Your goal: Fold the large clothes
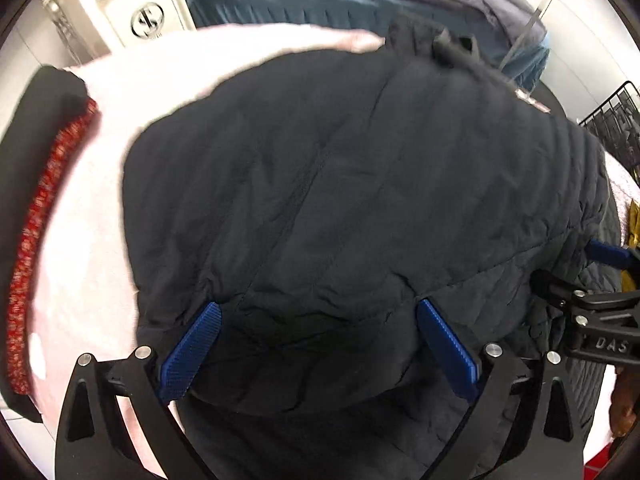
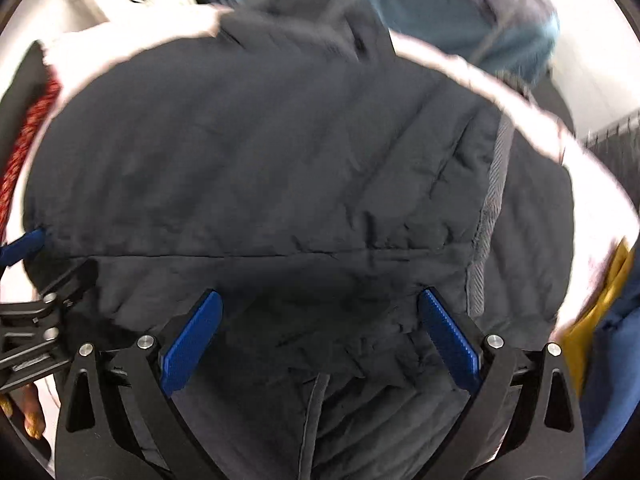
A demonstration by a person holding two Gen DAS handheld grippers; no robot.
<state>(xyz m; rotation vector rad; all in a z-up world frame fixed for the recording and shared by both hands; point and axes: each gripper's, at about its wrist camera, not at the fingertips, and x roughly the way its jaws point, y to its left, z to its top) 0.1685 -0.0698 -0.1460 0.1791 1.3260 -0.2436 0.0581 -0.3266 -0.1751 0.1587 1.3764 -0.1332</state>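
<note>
One dark quilted jacket, two sets of tongs spread wide, left tongs, right tongs

We see the black quilted jacket lying on the pale pink sheet, with the red knitted garment at the sheet's left edge. Behind the jacket lies the teal bedding, and the black wire basket stands to its right. Our left gripper sits at the jacket's near edge, the right gripper just beside it on the right.
</note>
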